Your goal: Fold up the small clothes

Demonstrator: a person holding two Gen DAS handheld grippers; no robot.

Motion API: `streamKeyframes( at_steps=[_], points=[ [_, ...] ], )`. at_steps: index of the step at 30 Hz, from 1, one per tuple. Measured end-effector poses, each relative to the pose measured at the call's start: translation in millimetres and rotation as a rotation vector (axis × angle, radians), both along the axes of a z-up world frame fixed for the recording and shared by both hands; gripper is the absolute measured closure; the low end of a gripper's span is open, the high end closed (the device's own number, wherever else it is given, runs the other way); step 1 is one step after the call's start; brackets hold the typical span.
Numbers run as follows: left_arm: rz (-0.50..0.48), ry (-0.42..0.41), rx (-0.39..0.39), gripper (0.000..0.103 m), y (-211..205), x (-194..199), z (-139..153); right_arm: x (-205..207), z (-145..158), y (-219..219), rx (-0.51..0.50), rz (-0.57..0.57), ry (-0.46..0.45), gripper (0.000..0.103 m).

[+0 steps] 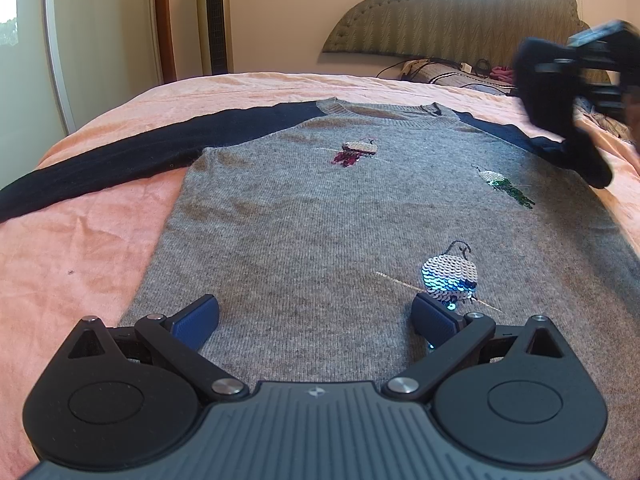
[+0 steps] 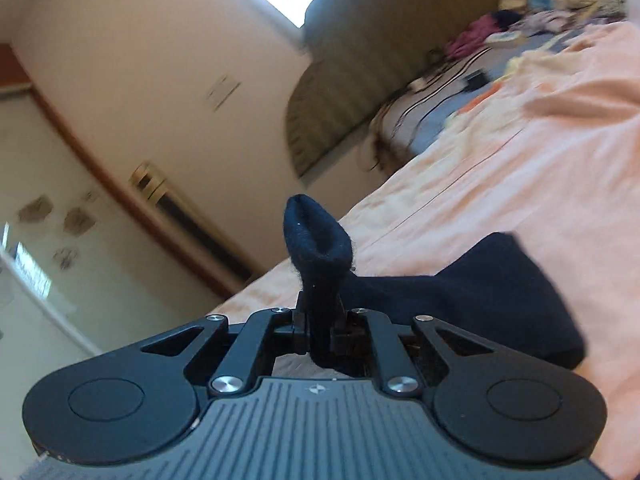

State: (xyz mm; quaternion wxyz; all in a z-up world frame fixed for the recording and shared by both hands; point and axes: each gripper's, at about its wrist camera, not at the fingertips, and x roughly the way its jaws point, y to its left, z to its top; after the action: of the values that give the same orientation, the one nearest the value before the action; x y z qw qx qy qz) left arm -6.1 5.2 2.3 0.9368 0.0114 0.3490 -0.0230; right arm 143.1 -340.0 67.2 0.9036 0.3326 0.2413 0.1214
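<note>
Left wrist view: the left gripper (image 1: pixel 316 320) hovers low over the hem area of the grey sweater (image 1: pixel 340 216), its 2 blue pads wide apart and holding nothing. The sweater lies flat, front up, on the peach bedspread (image 1: pixel 80 248); its left sleeve (image 1: pixel 100 160) stretches out sideways. The knit looks soft and fuzzy, with 3 glossy sequin patches (image 1: pixel 450 276). At the far right the right gripper (image 1: pixel 580 64), blurred, lifts the other navy sleeve (image 1: pixel 568 140).

Right wrist view: the right gripper (image 2: pixel 320 320) is clamped tight on the navy sleeve cuff (image 2: pixel 316 240), which pokes up as a soft tube. To fold well, I judge the sleeve should be carried across the chest and laid flat, while the left gripper pins the body against sliding.
</note>
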Motion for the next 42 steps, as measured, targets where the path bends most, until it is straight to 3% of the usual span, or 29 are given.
streamKeyframes(
  at_steps=[2, 3, 4, 6, 9, 11, 16, 17, 19, 21, 24, 26, 27, 28, 32, 36, 38, 41, 42],
  points=[
    [-0.001, -0.001, -0.002, 0.0, 0.7, 0.4, -0.3, 7.3, -10.5, 45.4, -0.044, 0.063, 0.049, 0.084],
    [-0.001, -0.001, -0.002, 0.0, 0.6, 0.4, -0.3, 7.3, -15.6, 64.1, -0.074, 0.089, 0.073, 0.076],
    [-0.001, -0.001, -0.002, 0.0, 0.5, 0.5, -0.3, 5.6, -19.5, 76.7, -0.093, 0.111, 0.099, 0.049],
    [-0.001, -0.001, -0.004, 0.0, 1.2, 0.3, -0.8, -10.5, -21.7, 83.4, -0.09, 0.099, 0.097, 0.018],
    [-0.011, 0.008, -0.004, 0.0, 2.2, -1.1, 0.9, -46.9, -22.1, 65.9, -0.047, 0.081, 0.051, 0.019],
    [-0.038, 0.044, -0.067, 0.0, 5.8, 1.3, 9.2, -68.1, -22.3, 47.0, -0.074, 0.057, 0.039, 0.019],
    [-0.178, 0.156, -0.611, 0.0, 13.3, 54.2, 36.1, -103.5, -56.5, 8.9, -0.142, -0.023, 0.05, 0.019],
    [-0.173, 0.182, -0.666, 0.0, 8.5, 72.8, 35.3, -106.7, -61.6, 7.4, -0.132, -0.026, 0.036, 0.021],
    [-0.117, 0.202, -0.696, 0.0, -0.7, 107.0, 27.1, -108.9, -60.7, 6.0, -0.118, -0.031, 0.012, 0.014],
    [-0.061, 0.244, -0.675, 0.001, -12.4, 138.4, 12.1, -106.7, -63.6, 4.6, -0.1, -0.028, 0.021, 0.013],
    [-0.062, 0.203, -0.587, 0.002, -35.5, 161.9, 11.3, -105.7, -67.2, -2.8, -0.04, -0.026, 0.01, 0.011],
    [-0.061, 0.204, -0.502, 0.033, -53.1, 173.5, 10.4, -105.4, -68.6, -5.6, -0.017, -0.026, 0.006, 0.011],
    [-0.053, 0.203, -0.435, 0.077, -61.2, 178.7, 9.6, -105.0, -68.7, -5.5, -0.015, -0.024, 0.004, 0.011],
    [-0.05, 0.217, -0.391, 0.096, -66.7, 183.5, 7.9, -104.7, -68.5, -4.8, -0.016, -0.023, 0.003, 0.01],
    [-0.067, 0.157, -0.339, 0.097, -63.9, 190.6, 26.6, -104.6, -68.7, -4.7, -0.011, -0.021, 0.0, 0.009],
    [-0.04, 0.049, -0.206, 0.097, -39.3, 186.9, 55.1, -104.0, -68.7, -4.0, -0.009, -0.018, -0.002, 0.008],
    [-0.032, 0.075, -0.145, 0.097, -29.2, 191.0, 47.3, -103.6, -69.0, -3.9, -0.009, -0.016, -0.003, 0.007],
    [-0.055, 0.161, -0.12, 0.094, -20.6, 191.5, 29.4, -103.3, -69.1, -3.9, -0.009, -0.015, -0.003, 0.007],
    [-0.034, 0.155, -0.11, 0.088, -18.8, 187.5, 27.9, -103.3, -69.0, -3.8, -0.01, -0.015, -0.003, 0.007]
  ],
)
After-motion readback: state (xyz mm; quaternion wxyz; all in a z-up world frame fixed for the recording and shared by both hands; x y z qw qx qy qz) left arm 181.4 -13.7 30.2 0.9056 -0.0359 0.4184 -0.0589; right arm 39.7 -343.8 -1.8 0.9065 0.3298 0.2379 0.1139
